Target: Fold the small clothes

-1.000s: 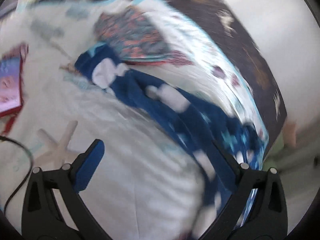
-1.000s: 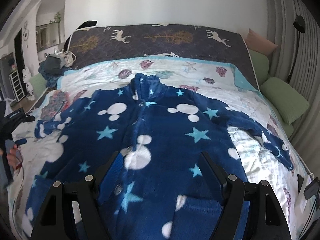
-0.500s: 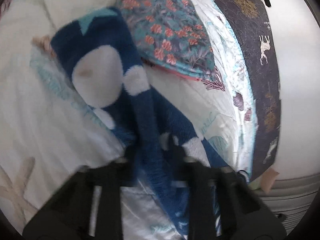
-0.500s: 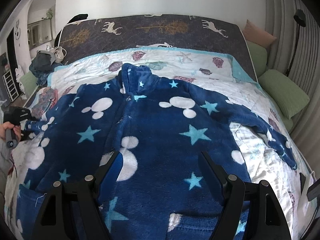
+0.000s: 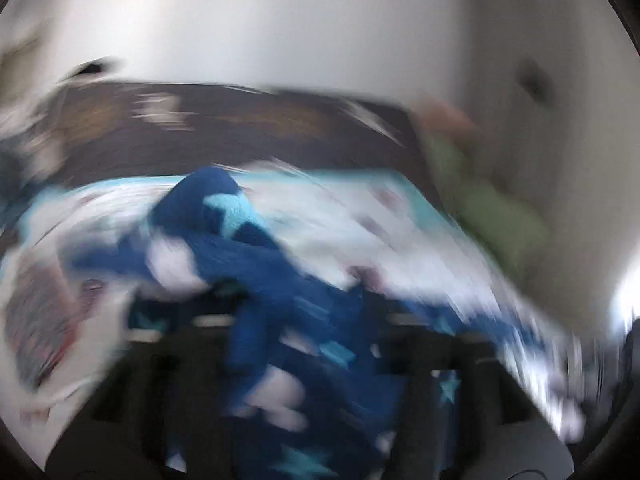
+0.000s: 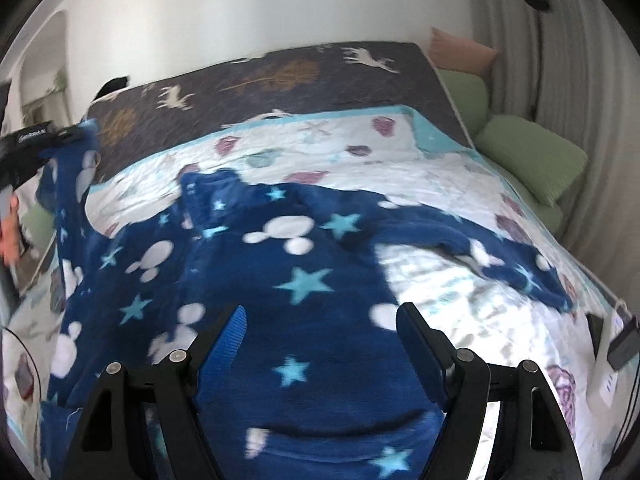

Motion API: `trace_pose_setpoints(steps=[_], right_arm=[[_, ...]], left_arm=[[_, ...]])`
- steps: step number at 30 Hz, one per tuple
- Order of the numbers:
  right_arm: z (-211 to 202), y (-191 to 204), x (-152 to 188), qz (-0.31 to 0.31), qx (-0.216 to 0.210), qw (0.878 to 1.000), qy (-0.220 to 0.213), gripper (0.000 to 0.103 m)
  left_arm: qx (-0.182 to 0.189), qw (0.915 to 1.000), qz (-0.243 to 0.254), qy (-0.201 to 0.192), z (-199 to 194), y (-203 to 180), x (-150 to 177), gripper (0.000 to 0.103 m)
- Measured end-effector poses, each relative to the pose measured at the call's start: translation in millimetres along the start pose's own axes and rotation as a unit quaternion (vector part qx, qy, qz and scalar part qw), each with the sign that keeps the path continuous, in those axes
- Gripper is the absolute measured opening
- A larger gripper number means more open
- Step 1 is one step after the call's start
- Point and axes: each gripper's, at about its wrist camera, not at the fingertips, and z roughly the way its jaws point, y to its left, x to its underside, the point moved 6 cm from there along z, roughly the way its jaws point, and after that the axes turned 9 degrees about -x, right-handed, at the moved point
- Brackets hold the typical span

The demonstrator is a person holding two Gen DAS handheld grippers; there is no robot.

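A dark blue fleece jacket [image 6: 280, 280] with stars and white mouse heads lies front up on the bed quilt [image 6: 440, 288]. Its left sleeve [image 6: 68, 200] is lifted off the bed and hangs from my left gripper [image 6: 80, 132] at the far left. The left wrist view is badly blurred; blue fleece [image 5: 280, 280] fills the gap between the fingers of the left gripper [image 5: 304, 320], whose jaws are opening. My right gripper [image 6: 320, 320] hovers open over the jacket's lower front with nothing between its fingers. The right sleeve [image 6: 500, 256] lies stretched out on the quilt.
Green pillows [image 6: 528, 152] line the bed's right side. A dark deer-print cover [image 6: 280, 80] spans the head of the bed. A floral cloth [image 5: 36, 320] lies left of the jacket. A dark device [image 6: 624, 344] sits at the right edge. A person's hand [image 6: 10, 232] shows at the left.
The left gripper closed on the left sleeve's end and carried it up off the bed, its view swinging toward the wall. The right gripper rolled and shifted sideways, staying open.
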Motion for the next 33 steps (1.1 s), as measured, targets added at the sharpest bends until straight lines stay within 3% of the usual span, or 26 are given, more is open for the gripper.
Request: trace_pose_setpoints(steps=[3, 5, 8, 11, 14, 19, 21, 24, 29, 30, 31, 32, 33], right_arm=[[-3.1, -22.1, 2.5, 0.03, -0.001, 0.999, 0.01, 0.08], [-3.2, -33.6, 3.8, 0.037, -0.002, 0.999, 0.017, 0.08], [3.2, -42.8, 2.6, 0.043, -0.019, 0.998, 0.033, 0.08], [17.8, -39.2, -4.9, 0.055, -0.074, 0.994, 0.056, 0.08], [31.7, -26.6, -12.0, 0.063, -0.124, 0.988, 0.073, 0.08], [58.5, -12.9, -14.9, 0.082, -0.165, 0.977, 0.108, 0.08], [71.5, -12.7, -10.5, 0.127, -0.204, 0.962, 0.132, 0.08], [97.8, -10.9, -3.5, 0.217, -0.272, 0.923, 0.164, 0.08], [136.6, -16.5, -10.2, 0.258, -0.238, 0.922, 0.165, 0.078], [141.2, -17.4, -12.8, 0.268, -0.234, 0.921, 0.16, 0.076], [145.1, -18.5, -16.1, 0.28, -0.227, 0.92, 0.153, 0.051], [146.7, -19.4, -18.3, 0.287, -0.226, 0.918, 0.151, 0.008], [147.3, -18.3, -20.2, 0.294, -0.232, 0.913, 0.161, 0.006]], left_arm=[[0.027, 0.9923, 0.111, 0.047, 4.8, -70.8, 52.7, 0.079], [0.025, 0.9886, 0.138, 0.055, -0.5, -80.5, 78.0, 0.079], [0.002, 0.9912, 0.113, 0.069, -9.1, -55.4, 91.9, 0.079], [-0.048, 0.9929, 0.06, 0.09, -10.0, -2.1, 98.6, 0.079], [-0.094, 0.9877, 0.024, 0.122, -12.5, 45.1, 117.1, 0.079], [-0.152, 0.9767, -0.011, 0.151, -19.7, 94.3, 154.7, 0.079], [-0.156, 0.975, -0.021, 0.157, -20.7, 104.7, 163.4, 0.079], [-0.161, 0.9719, -0.024, 0.17, -16.6, 109.6, 172.7, 0.08], [-0.18, 0.9651, -0.007, 0.19, -1.6, 112.0, 181.1, 0.08], [-0.196, 0.9609, -0.009, 0.196, 1.6, 116.0, 181.6, 0.08], [-0.219, 0.955, -0.018, 0.2, 4.1, 123.7, 181.5, 0.08], [-0.245, 0.9481, -0.029, 0.2, 4.4, 133.3, 180.6, 0.08], [-0.264, 0.9427, -0.038, 0.201, 4.0, 140.8, 179.5, 0.082]])
